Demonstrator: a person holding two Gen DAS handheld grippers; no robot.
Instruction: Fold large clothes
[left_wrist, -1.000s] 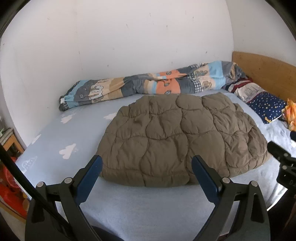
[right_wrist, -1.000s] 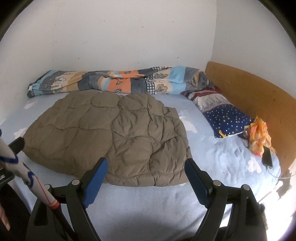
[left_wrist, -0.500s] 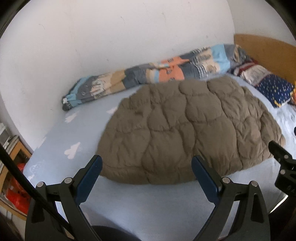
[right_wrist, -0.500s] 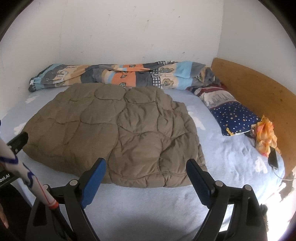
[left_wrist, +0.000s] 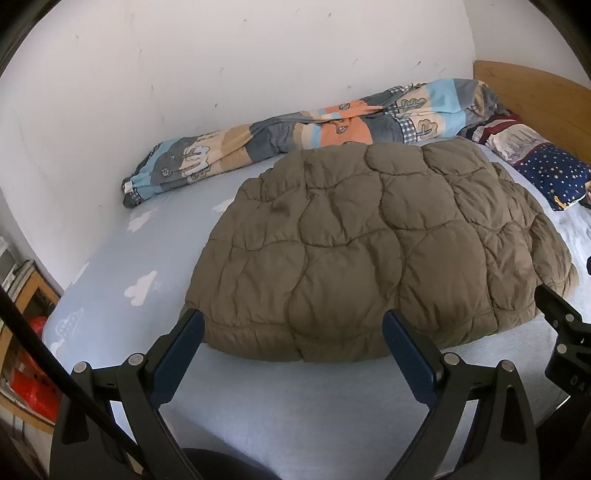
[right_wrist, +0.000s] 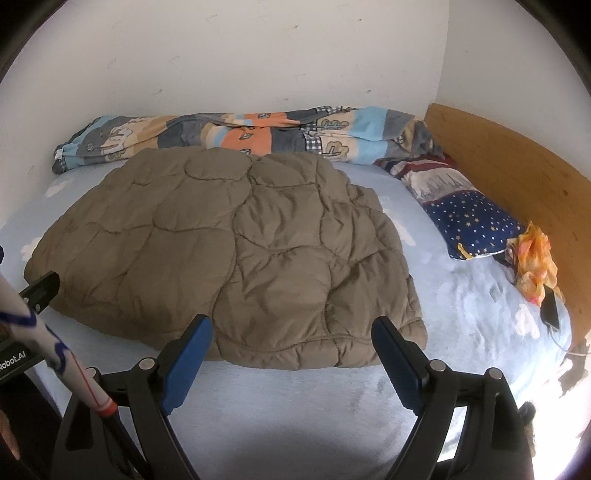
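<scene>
Olive-brown quilted coat (left_wrist: 373, 251) lies spread flat on the middle of the bed (left_wrist: 110, 258), puffy stitched panels up, near hem facing both my grippers; going left to right in the left wrist view: wooden shelf (left_wrist: 33, 295) with red stuff at far left beside the bed; light blue sheet with white cloud prints; patchwork duvet (left_wrist: 295, 136) rolled along the white wall (left_wrist: 221, 55) behind the coat, its near edge touching or just behind the coat's far edge; coat centre frame; star-print navy pillow (left_wrist: 554, 170) at right by the wooden headboard (left_wrist: 535, 92); my left gripper (left_wrist: 291, 350) wide, blue pads apart, holding nothing, just short of the coat's near hem, left end; in the right wrist view: part of the left gripper's body at far left edge; coat (right_wrist: 229, 251) centre-left; my right gripper (right_wrist: 291, 354) wide too, holding nothing, above bare sheet just before the coat's near right corner; pillow (right_wrist: 469, 221) right of the coat, apart from it; orange-yellow cloth (right_wrist: 535, 262) just right of the pillow; dark phone (right_wrist: 550, 310) with a cable next to it near the headboard (right_wrist: 517, 177).
</scene>
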